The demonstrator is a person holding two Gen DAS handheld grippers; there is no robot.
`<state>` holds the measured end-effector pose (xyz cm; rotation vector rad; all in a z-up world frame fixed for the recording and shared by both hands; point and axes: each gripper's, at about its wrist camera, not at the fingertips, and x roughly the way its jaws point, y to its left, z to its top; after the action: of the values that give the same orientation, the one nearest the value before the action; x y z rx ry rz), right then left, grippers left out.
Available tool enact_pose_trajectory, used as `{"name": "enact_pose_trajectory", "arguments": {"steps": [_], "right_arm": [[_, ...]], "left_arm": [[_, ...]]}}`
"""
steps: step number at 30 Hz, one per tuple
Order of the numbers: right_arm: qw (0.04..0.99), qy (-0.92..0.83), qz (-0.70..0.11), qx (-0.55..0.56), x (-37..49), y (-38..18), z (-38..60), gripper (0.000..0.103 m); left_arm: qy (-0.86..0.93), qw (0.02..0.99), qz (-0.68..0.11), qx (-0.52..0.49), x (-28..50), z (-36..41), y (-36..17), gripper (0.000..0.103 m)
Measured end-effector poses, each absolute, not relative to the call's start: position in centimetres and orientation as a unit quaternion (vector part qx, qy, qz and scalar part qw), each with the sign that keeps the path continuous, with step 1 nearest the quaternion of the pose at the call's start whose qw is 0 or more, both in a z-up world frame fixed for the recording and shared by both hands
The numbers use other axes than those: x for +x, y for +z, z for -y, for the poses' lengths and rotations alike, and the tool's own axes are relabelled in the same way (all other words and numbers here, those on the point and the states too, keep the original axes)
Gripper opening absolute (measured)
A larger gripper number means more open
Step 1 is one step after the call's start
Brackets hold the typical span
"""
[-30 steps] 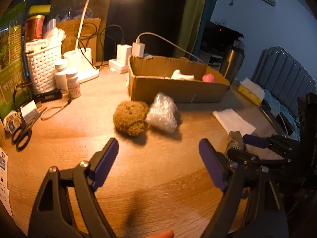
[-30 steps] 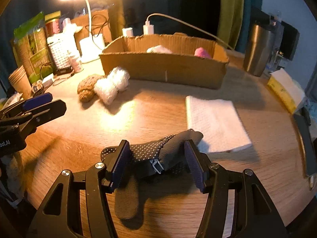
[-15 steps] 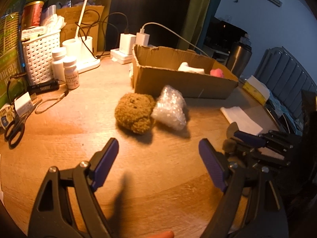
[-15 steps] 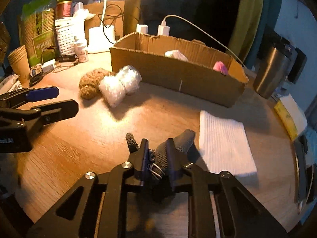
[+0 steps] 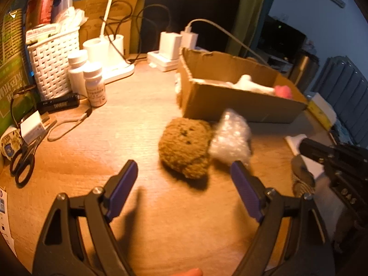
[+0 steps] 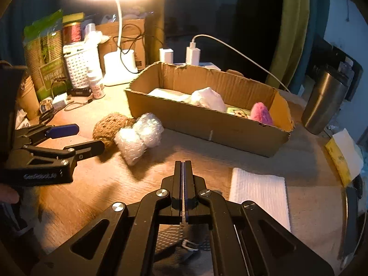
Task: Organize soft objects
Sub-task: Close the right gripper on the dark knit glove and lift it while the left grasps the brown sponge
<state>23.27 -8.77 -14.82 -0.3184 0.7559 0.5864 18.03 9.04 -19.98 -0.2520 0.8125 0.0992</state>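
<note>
Right now my right gripper (image 6: 183,168) has its jaws pressed together, and a dark dotted sock (image 6: 177,241) hangs beneath them at the bottom of the right wrist frame; I judge the cloth is pinched there, though the contact itself is hidden behind the fingers. My left gripper (image 5: 184,181) is spread wide, low over the wooden table (image 5: 128,124), pointed at the brown fuzzy ball (image 5: 185,148) in the centre of its view. A bubble-wrap bundle (image 5: 231,139) lies touching that ball on its right. Behind both, toward the upper right, sits the cardboard box (image 6: 207,124), already holding a white soft lump (image 6: 208,99) and a pink plush (image 6: 261,115).

My worries: the sock dangles loosely, so if I carry it low its tail could catch on the box's near wall and pull free of the pinch. On the left, closing on the ball as it sits may also nip the bundle's edge, dragging it along or nudging both away. The two grippers are near each other, so crossing paths toward the box risks a knock.
</note>
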Motion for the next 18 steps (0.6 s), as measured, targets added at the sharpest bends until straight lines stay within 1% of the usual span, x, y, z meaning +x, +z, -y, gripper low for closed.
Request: {"name": "enact_pose_trajectory", "arguments": {"steps": [2,3,4,5,6,7,11,15,18], "right_arm": [[0.876,0.281,-0.366,-0.142,23.5,-14.7,9.6,0.002],[0.875,0.282,-0.369,-0.137,23.5,-14.6,10.1,0.007],[0.875,0.278,-0.370,-0.140,23.4,-14.7,10.3,0.021],[0.876,0.273,-0.370,-0.148,23.2,-14.8,10.4,0.031],[0.876,0.267,-0.372,-0.154,22.9,-15.1,10.7,0.044],[0.874,0.266,-0.376,-0.154,22.7,-15.4,11.0,0.046],[0.862,0.267,-0.406,-0.140,22.4,-16.9,12.2,0.046],[0.854,0.286,-0.416,-0.123,22.2,-17.5,11.9,0.046],[0.840,0.293,-0.434,-0.141,22.4,-18.8,10.4,0.046]], "left_arm": [[0.058,0.907,-0.399,-0.120,18.6,-9.4,-20.3,0.084],[0.062,0.906,-0.401,-0.119,18.9,-9.5,-20.4,0.084],[0.066,0.905,-0.403,-0.118,19.2,-9.6,-20.5,0.084],[0.068,0.904,-0.405,-0.116,19.4,-9.7,-20.7,0.084],[0.069,0.903,-0.407,-0.114,19.6,-9.6,-20.8,0.084],[0.069,0.903,-0.410,-0.111,19.8,-9.6,-20.9,0.084],[0.061,0.899,-0.420,-0.105,20.4,-9.3,-21.4,0.084],[0.054,0.901,-0.420,-0.097,20.6,-8.9,-21.2,0.084],[0.053,0.902,-0.417,-0.094,20.4,-8.9,-21.0,0.084]]}}
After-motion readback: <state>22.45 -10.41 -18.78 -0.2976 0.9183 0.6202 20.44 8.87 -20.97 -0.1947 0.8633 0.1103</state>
